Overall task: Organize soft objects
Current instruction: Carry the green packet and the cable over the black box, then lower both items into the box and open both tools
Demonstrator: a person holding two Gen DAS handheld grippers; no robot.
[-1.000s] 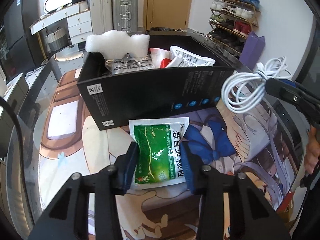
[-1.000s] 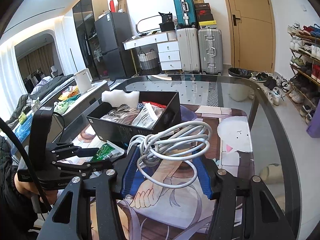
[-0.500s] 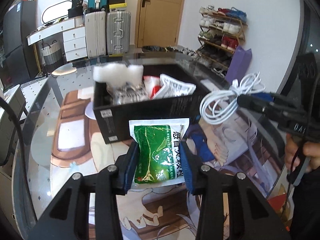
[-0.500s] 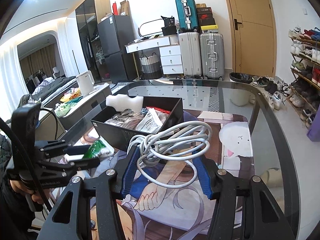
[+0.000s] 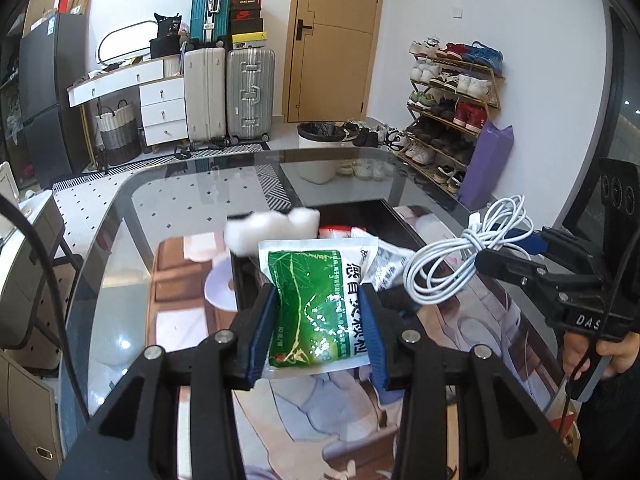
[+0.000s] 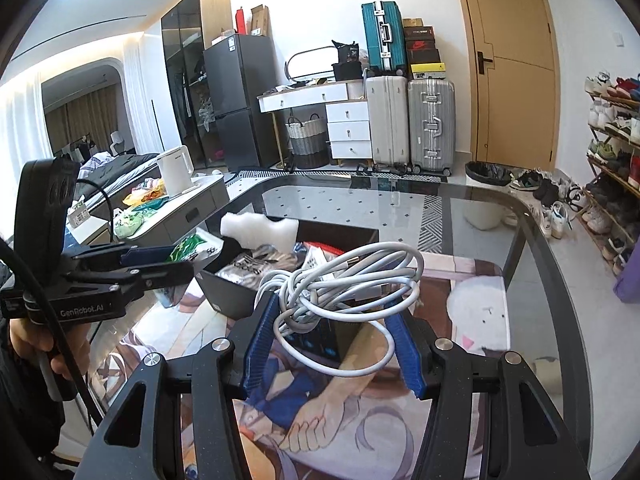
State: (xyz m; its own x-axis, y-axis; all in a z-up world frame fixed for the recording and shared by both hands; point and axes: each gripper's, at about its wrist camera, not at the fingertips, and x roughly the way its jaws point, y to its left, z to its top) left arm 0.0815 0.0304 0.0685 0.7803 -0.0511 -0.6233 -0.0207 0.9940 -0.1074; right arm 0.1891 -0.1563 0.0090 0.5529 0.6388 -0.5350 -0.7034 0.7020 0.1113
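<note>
The glass bench point(image 5: 120, 248) carries one black box point(image 6: 228, 300), already holding one white foam block point(image 6: 258, 232) and several packets. Since a second ago the left gripper point(image 5: 320, 328) has lifted one green medicine sachet point(image 5: 316, 308) off the bench toward the box (clamped firmly). The right gripper point(image 6: 332, 344) pinches one coiled white cable point(image 6: 344, 284), likely bound there too.

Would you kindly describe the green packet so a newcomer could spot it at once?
Start at the glass table and its black box. Just in front, the left claw pinches a soft white-edged packet, the only item with a green printed face.
</note>
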